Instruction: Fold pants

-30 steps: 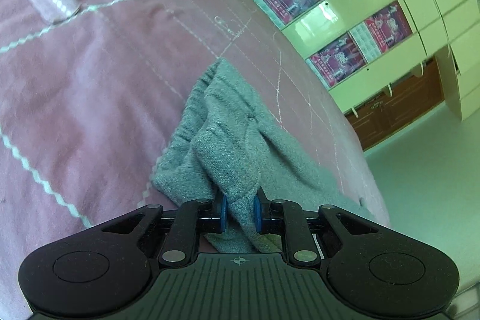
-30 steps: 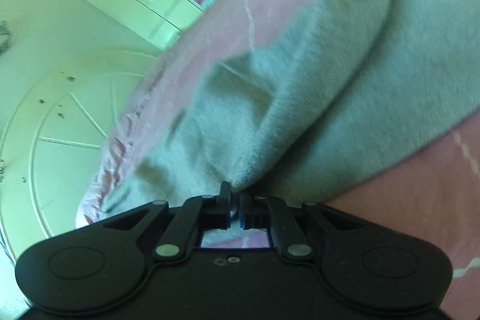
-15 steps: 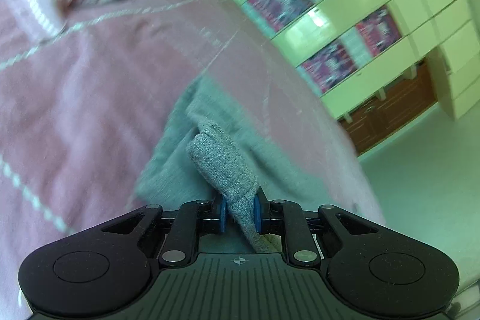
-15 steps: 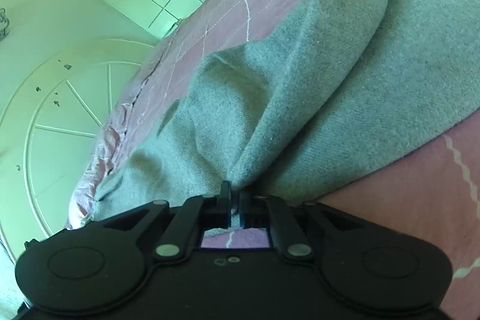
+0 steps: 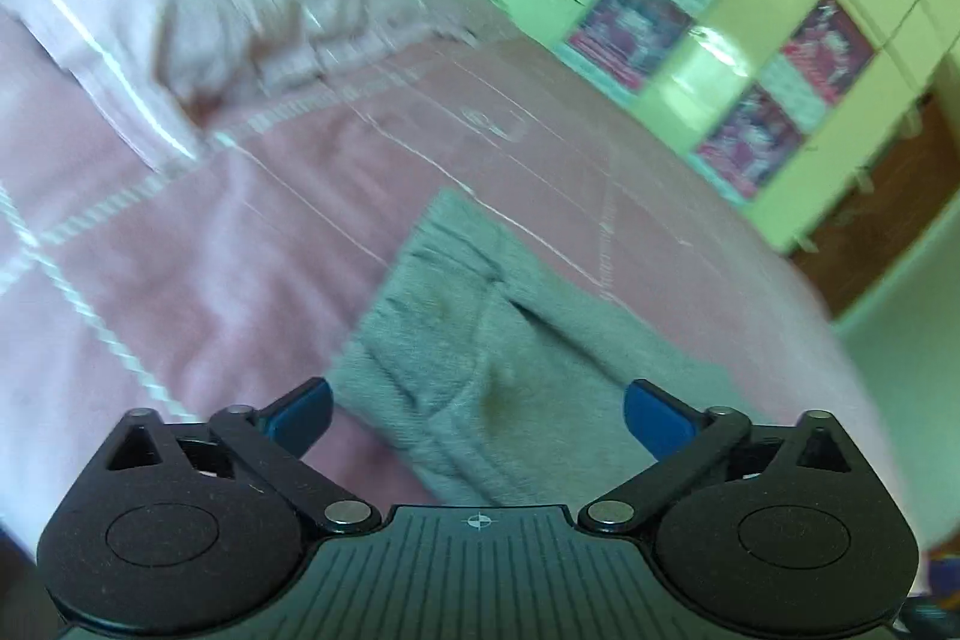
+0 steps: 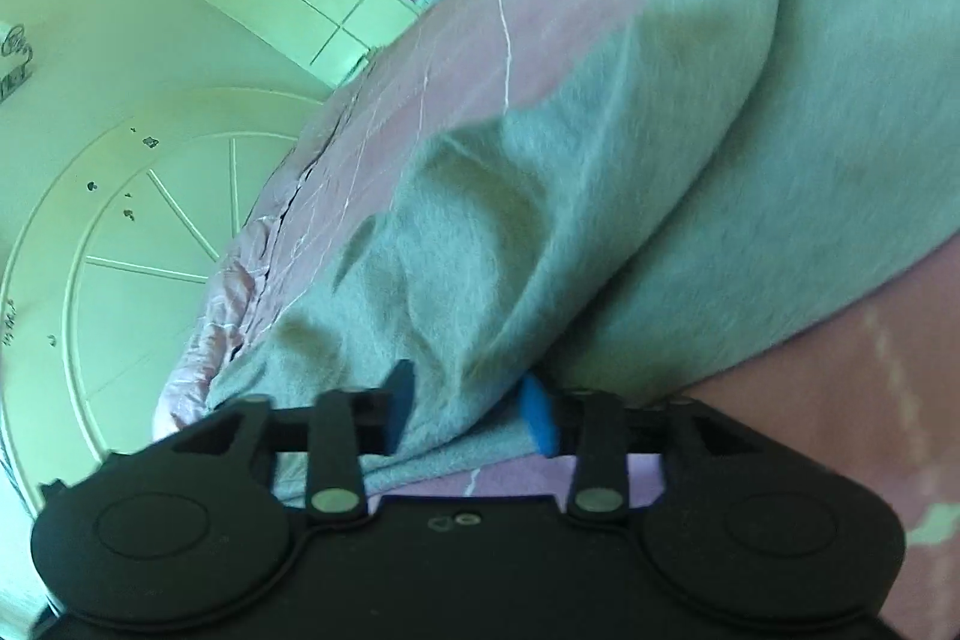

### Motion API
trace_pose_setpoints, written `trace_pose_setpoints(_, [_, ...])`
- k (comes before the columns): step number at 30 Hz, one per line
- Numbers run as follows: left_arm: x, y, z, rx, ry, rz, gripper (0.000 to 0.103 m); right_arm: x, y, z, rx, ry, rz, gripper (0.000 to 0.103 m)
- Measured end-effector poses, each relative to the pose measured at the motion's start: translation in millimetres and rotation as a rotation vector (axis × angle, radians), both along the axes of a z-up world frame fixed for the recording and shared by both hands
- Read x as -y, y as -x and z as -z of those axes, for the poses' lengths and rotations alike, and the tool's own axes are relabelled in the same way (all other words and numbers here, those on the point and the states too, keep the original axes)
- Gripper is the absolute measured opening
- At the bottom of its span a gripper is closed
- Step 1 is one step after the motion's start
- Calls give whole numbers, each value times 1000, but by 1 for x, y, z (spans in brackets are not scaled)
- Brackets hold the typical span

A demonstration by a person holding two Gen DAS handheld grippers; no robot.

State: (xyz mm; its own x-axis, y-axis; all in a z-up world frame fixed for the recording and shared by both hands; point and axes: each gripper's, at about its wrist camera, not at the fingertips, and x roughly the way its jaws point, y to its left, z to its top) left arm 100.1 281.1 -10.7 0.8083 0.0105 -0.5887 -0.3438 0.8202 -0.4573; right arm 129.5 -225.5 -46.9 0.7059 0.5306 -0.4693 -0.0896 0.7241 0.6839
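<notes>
The left tool (image 5: 477,409) gapes wide, holding nothing, grey pants (image 5: 480,340) lying just ahead on the bed (image 5: 210,250). The right tool (image 6: 471,415) stands partly open, a pants (image 6: 600,220) fold loose between its pads.

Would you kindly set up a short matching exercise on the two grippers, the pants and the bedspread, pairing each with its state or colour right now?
Column one:
1. left gripper
2. right gripper
3. pants
4. bedspread

Column two:
A. pink with pale stitched lines
B. grey, lying folded on the bed
C. jaws spread wide, nothing between them
D. jaws partly apart, grey cloth between the blue pads

Pairs: 1-C, 2-D, 3-B, 4-A
</notes>
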Motion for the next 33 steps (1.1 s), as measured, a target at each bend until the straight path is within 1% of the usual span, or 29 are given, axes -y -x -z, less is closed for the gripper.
trace_pose_setpoints(1, [6,4,-3,4,-5,-7,103,6,4,-4,17,5,16,55])
trace_pose_setpoints(3, [20,14,-8,26,23,-43,103,19,9,-10,34,10,50,55])
trace_pose_setpoints(5, [41,22,-14,65,49,-65,103,36,15,-14,55,9,110,54])
trace_pose_setpoints(6, [55,24,-16,98,66,-43,103,43,16,-15,63,11,137,53])
trace_pose_setpoints(7, [68,21,-18,121,74,-4,103,50,17,-17,69,15,162,49])
trace_pose_setpoints(8, [82,15,-18,126,59,33,103,55,16,-19,75,24,185,44])
trace_pose_setpoints(9, [98,5,-18,107,5,71,103,58,15,-21,78,40,204,41])
trace_pose_setpoints(10, [115,-4,-17,73,-95,92,103,60,12,-24,83,67,220,38])
trace_pose_setpoints(11, [130,-14,-13,23,-198,99,103,60,9,-27,86,90,230,37])
trace_pose_setpoints(12, [144,-21,-10,-22,-279,99,103,60,6,-29,89,108,238,37])
trace_pose_setpoints(13, [152,-26,-6,-38,-312,103,103,60,3,-32,96,123,240,37])
trace_pose_setpoints(14, [156,-28,-1,-46,-318,98,103,57,1,-34,107,139,239,37])
trace_pose_setpoints(15, [161,-31,7,-75,-334,96,103,58,-1,-36,119,163,238,37])
trace_pose_setpoints(16, [166,-35,14,-123,-372,98,103,56,-3,-37,128,189,236,37])
trace_pose_setpoints(17, [174,-36,22,-153,-424,110,103,55,-8,-39,136,209,226,37])
trace_pose_setpoints(19, [188,-40,23,-196,-496,125,103,51,-17,-43,149,249,213,37])
trace_pose_setpoints(21, [192,-42,20,-216,-508,131,103,46,-27,-45,153,290,199,37])
trace_pose_setpoints(24, [193,-40,16,-216,-499,132,103,36,-43,-48,152,375,172,37])
trace_pose_setpoints(26, [194,-43,17,-220,-509,133,103,27,-55,-51,147,473,151,37])
trace_pose_setpoints(27, [194,-43,18,-221,-512,134,103,21,-63,-51,135,537,131,37])
trace_pose_setpoints(28, [195,-43,19,-220,-513,135,103,14,-69,-49,123,608,109,35])
trace_pose_setpoints(29, [195,-42,18,-218,-514,136,103,11,-74,-47,120,674,102,27])
trace_pose_setpoints(30, [195,-43,19,-216,-514,137,103,10,-77,-46,111,733,102,11])
trace_pose_setpoints(31, [192,-45,21,-214,-513,138,103,13,-78,-45,102,748,103,0])
trace_pose_setpoints(33, [192,-44,21,-208,-511,141,103,26,-67,-51,106,693,128,0])
